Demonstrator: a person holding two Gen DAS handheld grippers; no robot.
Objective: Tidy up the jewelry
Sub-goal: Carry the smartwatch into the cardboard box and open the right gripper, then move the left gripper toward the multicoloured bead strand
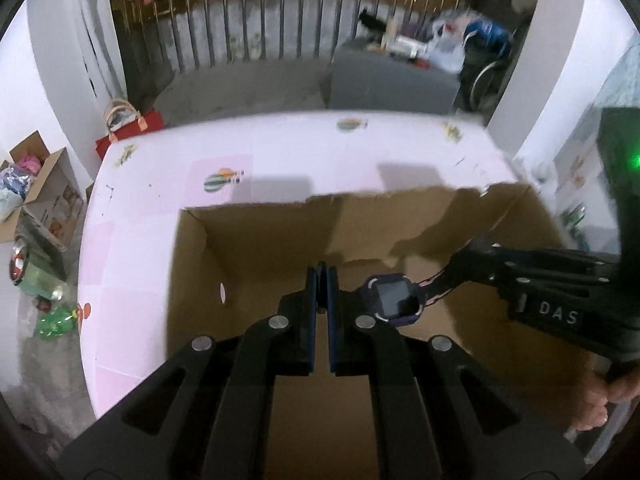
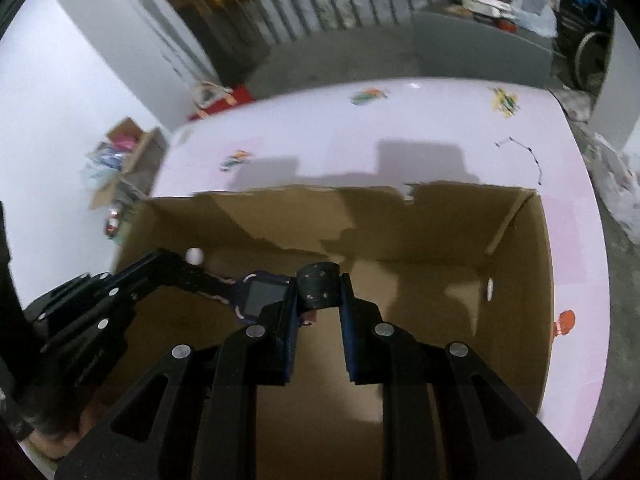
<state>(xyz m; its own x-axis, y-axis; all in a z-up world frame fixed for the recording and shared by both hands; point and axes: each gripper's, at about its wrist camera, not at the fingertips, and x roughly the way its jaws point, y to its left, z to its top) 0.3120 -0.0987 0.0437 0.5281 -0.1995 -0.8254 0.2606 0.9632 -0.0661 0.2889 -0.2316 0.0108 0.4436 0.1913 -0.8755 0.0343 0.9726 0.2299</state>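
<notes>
- the pink table (image 1: 280, 152) fills the upper middle of both views, and the task's thing hangs above it, not on it.
- the open cardboard box (image 1: 256, 232) sits on the table and takes up the centre and lower half of each frame; both grippers hang over its open top, so the way to its floor is straight down.
- the left gripper (image 1: 321, 276) is at the centre of its own view, jaws pinched almost together on a thin dark strap end seen edge-on.
- the right gripper (image 2: 320, 284) is at the centre of its own view, jaws narrow, clamped across a curved black strap (image 2: 320, 276) with holes.
- the watch (image 1: 396, 300), purple with a dark square face, hangs between the two grippers: just right of the left one's tips, just left of the right one's.
- its long axis runs left to right across the frame, from gripper to gripper; the left tips look slightly nearer the face.
- judgement: both grips must let go for the watch to land in the box.
</notes>
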